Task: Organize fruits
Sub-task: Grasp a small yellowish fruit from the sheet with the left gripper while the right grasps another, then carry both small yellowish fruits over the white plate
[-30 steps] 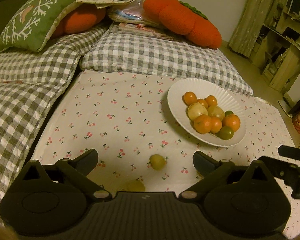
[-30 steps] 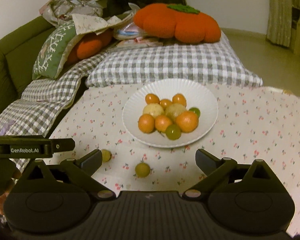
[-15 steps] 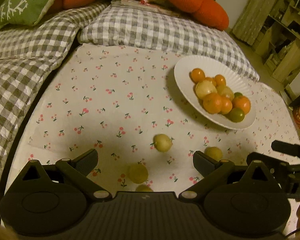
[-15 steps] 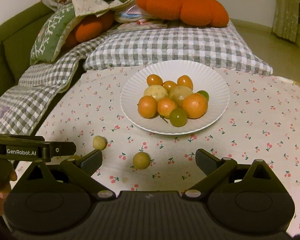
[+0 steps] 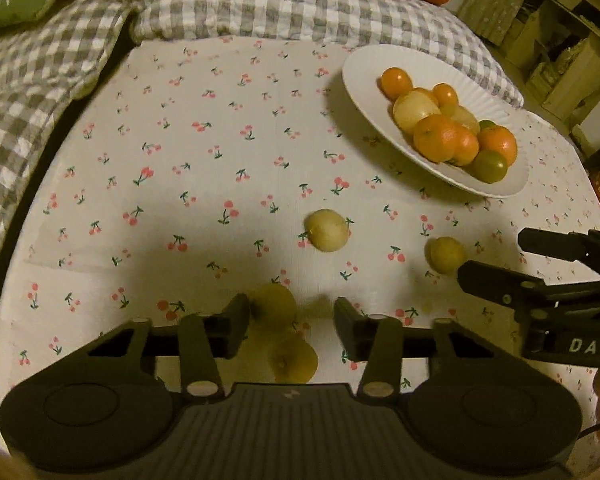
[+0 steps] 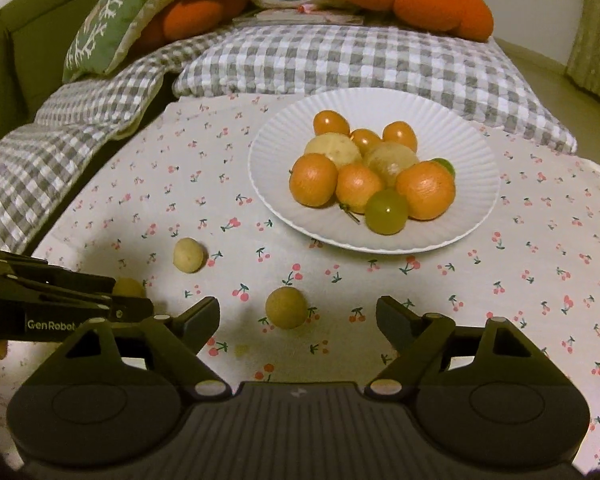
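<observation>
- Left gripper (image 5: 288, 316) jaws have narrowed around a yellow-green fruit (image 5: 274, 306); right gripper (image 6: 298, 316) gapes wide.
- Cherry-print cloth (image 5: 180, 152) – white plate (image 6: 476, 184) behind, checked cushions (image 6: 340, 60) beyond.

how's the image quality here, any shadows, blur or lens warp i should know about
Left wrist view: dim, yellowish light; a dark shadow on the tablecloth ahead of the left gripper; the two nearest fruits look soft and blurred; fisheye bends the table edge. Right wrist view: the same warm cast, sharper on the plate, small glints on the green fruit, the edges curved.
</observation>
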Motion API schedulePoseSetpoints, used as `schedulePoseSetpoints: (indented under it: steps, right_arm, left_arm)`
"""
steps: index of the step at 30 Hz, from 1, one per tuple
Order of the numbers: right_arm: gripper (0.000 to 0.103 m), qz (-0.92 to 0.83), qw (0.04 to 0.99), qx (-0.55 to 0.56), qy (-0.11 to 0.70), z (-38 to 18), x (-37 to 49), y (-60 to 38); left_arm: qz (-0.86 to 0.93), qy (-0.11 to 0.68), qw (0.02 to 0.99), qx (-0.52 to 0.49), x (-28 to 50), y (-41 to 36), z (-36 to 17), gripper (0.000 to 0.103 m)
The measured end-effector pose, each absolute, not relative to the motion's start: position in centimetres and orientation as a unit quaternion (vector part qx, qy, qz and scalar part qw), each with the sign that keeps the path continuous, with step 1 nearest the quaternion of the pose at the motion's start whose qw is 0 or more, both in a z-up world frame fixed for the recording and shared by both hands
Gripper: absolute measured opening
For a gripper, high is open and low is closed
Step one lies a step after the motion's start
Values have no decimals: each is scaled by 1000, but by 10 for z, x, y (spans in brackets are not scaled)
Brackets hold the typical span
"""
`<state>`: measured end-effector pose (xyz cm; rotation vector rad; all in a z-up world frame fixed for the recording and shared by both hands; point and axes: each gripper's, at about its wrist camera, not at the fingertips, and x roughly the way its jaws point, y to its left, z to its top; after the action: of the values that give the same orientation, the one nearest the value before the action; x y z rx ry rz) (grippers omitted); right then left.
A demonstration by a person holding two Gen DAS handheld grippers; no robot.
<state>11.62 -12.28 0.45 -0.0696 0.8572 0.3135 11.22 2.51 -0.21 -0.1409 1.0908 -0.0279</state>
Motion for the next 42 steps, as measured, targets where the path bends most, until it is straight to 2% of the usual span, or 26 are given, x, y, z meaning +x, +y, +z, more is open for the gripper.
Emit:
schedulePoseSetpoints:
  steps: [3, 9, 11, 13, 16, 42]
  right_arm:
    - [77, 148, 898, -38, 413, -1, 120, -120]
    - [62, 144, 899, -45, 410, -9, 126, -117]
    - [54, 145, 900, -50, 408, -12, 127, -115]
    - [38, 148, 899, -52, 409, -13, 128, -113]
    - [23, 151, 899, -53, 407, -12, 128, -111]
    - [23, 190, 906, -29, 378, 12, 114, -100]
  left_arm:
    - [-7, 520, 851, -71, 114, 28, -4, 10]
    - [-7, 519, 851, -78, 114, 31, -5, 10]
    - [-8, 519, 851, -76, 114, 30, -5, 10]
    - [-8, 519, 851, -77, 114, 31, -5, 10]
    - [-9, 518, 851, -80, 114, 31, -5, 10]
    - [-28, 483, 872, -70, 109, 23, 13, 9]
